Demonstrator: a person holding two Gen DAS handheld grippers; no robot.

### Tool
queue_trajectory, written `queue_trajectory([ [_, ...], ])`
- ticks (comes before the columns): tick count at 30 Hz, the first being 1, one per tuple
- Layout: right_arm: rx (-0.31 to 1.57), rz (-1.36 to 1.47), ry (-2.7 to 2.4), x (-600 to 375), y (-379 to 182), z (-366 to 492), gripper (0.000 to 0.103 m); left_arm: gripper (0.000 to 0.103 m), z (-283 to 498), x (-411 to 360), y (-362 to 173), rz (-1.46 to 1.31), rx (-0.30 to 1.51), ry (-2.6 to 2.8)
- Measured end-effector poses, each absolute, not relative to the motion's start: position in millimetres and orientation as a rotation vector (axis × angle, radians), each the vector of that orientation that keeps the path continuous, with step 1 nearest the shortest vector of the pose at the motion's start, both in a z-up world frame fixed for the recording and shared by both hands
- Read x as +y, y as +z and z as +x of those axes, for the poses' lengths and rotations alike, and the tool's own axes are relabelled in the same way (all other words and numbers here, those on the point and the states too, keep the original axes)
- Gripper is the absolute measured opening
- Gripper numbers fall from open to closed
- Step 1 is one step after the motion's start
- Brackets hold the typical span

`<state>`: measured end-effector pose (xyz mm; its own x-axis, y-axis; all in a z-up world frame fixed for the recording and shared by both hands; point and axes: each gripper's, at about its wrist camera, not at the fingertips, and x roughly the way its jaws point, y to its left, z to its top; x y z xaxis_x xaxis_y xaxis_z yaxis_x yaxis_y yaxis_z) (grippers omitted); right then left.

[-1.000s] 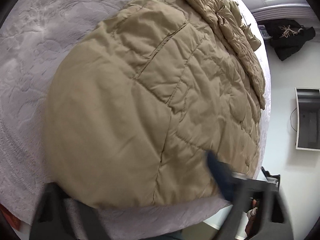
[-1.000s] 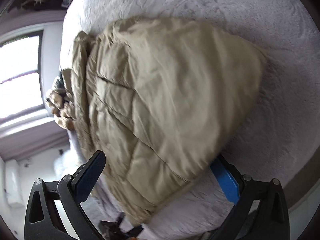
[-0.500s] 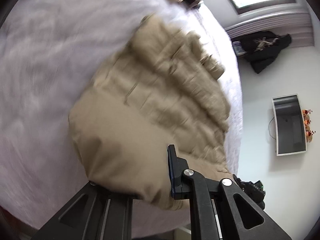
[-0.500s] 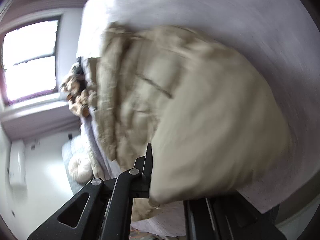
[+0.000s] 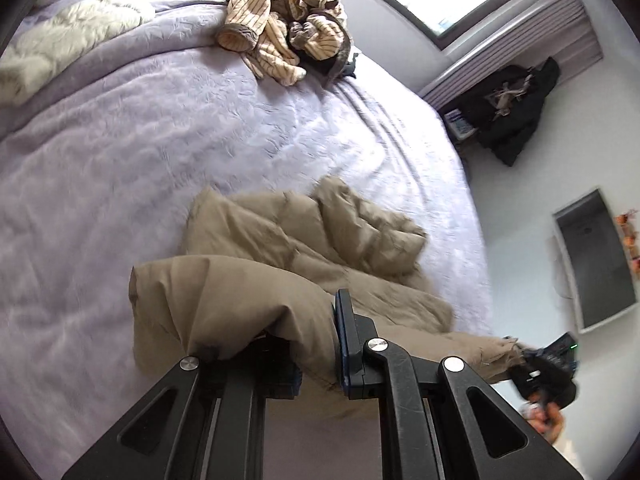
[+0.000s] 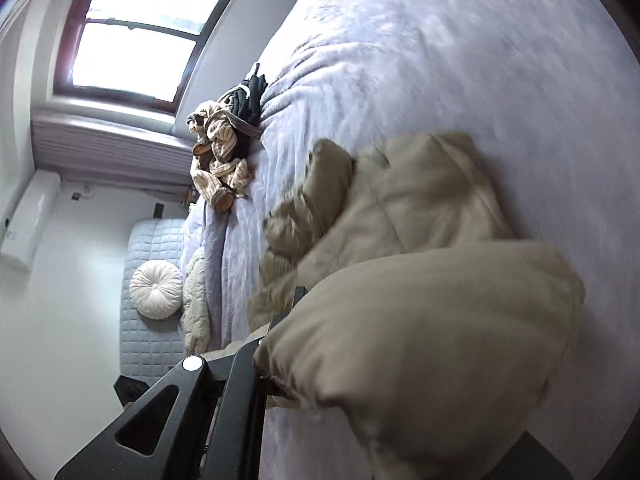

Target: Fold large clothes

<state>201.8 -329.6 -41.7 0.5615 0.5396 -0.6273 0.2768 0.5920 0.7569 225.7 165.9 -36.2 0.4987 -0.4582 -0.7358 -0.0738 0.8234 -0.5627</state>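
A tan quilted puffer jacket [image 5: 304, 248] lies bunched on the lilac bedspread [image 5: 140, 128]. My left gripper [image 5: 308, 340] is shut on one corner of its hem and holds it lifted above the bed. My right gripper [image 6: 312, 364] is shut on the other hem corner of the jacket [image 6: 420, 320], which billows over and hides the right finger. In the left wrist view the right gripper [image 5: 544, 368] shows at the lower right, with a stretch of hem running to it.
A striped beige garment heap [image 5: 288, 24] with dark clothes lies at the far bed edge under the window [image 6: 140, 28]. A fluffy white throw [image 5: 68, 32] lies at the head end. A round white cushion [image 6: 156, 290] rests against the headboard. A dark coat [image 5: 512, 108] sits by the wall.
Both grippers closed on the jacket's hem corners and lifted them up and back. The flat-spread jacket is now bunched, with its hem raised off the bed.
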Motion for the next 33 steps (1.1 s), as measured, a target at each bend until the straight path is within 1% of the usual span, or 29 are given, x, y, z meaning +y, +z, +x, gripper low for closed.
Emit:
queue_trajectory([
  [4, 1.047, 0.987, 0.181, -334.7, -56.5, 249.7, 0.009, 0.015, 266.1, 159.0, -68.6, -0.553, 1.083, -0.201],
  [7, 1.101, 0.988, 0.156, -335.7, -79.9, 280.5, 0.009, 0.015, 285.0, 155.8, -91.6, -0.523, 1.117, -0.188],
  [11, 1.145, 0.995, 0.107, -335.9, -108.7, 301.2, 0.009, 0.015, 305.6, 151.1, -119.5, -0.489, 1.169, -0.173],
  [12, 1.148, 1.005, 0.092, -336.1, -114.6, 303.4, 0.012, 0.016, 309.7, 150.2, -123.6, -0.474, 1.184, -0.168],
  [14, 1.14, 1.021, 0.074, -335.2, -120.2, 304.5, 0.013, 0.018, 314.5, 149.0, -125.8, -0.447, 1.205, -0.168],
  [15, 1.14, 1.015, 0.07, -333.6, -121.0, 305.7, 0.014, 0.025, 315.3, 149.1, -124.8, -0.432, 1.209, -0.172],
  [16, 1.142, 1.007, 0.069, -332.2, -121.2, 308.4, 0.015, 0.036, 314.3, 149.5, -120.4, -0.413, 1.203, -0.181],
  [17, 1.145, 0.988, 0.07, -330.9, -119.7, 309.5, 0.018, 0.044, 313.2, 150.5, -116.8, -0.402, 1.194, -0.187],
  [18, 1.144, 0.982, 0.07, -330.1, -118.9, 310.2, 0.021, 0.061, 311.1, 151.3, -111.9, -0.387, 1.181, -0.186],
  [19, 1.144, 0.982, 0.068, -328.8, -117.6, 311.1, 0.024, 0.071, 307.6, 152.6, -104.2, -0.359, 1.156, -0.173],
  [20, 1.141, 0.986, 0.073, -328.3, -116.3, 310.9, 0.035, 0.074, 304.7, 153.8, -97.4, -0.329, 1.134, -0.159],
  [21, 1.136, 0.983, 0.077, -327.7, -113.9, 311.2, 0.049, 0.075, 302.7, 154.7, -91.7, -0.306, 1.12, -0.15],
  [22, 1.131, 0.971, 0.076, -326.3, -110.8, 312.0, 0.055, 0.075, 300.8, 155.6, -86.6, -0.281, 1.111, -0.147],
  [23, 1.125, 0.947, 0.08, -325.5, -104.6, 312.7, 0.059, 0.075, 299.0, 157.0, -82.5, -0.261, 1.104, -0.145],
  [26, 1.118, 0.877, 0.122, -320.6, -87.2, 313.5, 0.059, 0.075, 294.1, 158.7, -78.6, -0.199, 1.09, -0.144],
  [30, 1.117, 0.621, 0.084, -318.5, -63.5, 305.6, 0.059, 0.074, 291.1, 160.5, -93.8, -0.158, 1.108, -0.146],
  [31, 1.12, 0.561, 0.053, -318.3, -61.6, 305.1, 0.059, 0.065, 289.2, 158.0, -100.0, -0.155, 1.109, -0.155],
  [32, 1.13, 0.492, 0.025, -321.2, -62.1, 303.2, 0.053, 0.06, 287.9, 155.2, -104.5, -0.148, 1.113, -0.166],
  [33, 1.138, 0.47, 0.028, -323.5, -63.1, 302.0, 0.034, 0.055, 287.2, 151.3, -109.8, -0.136, 1.123, -0.178],
])
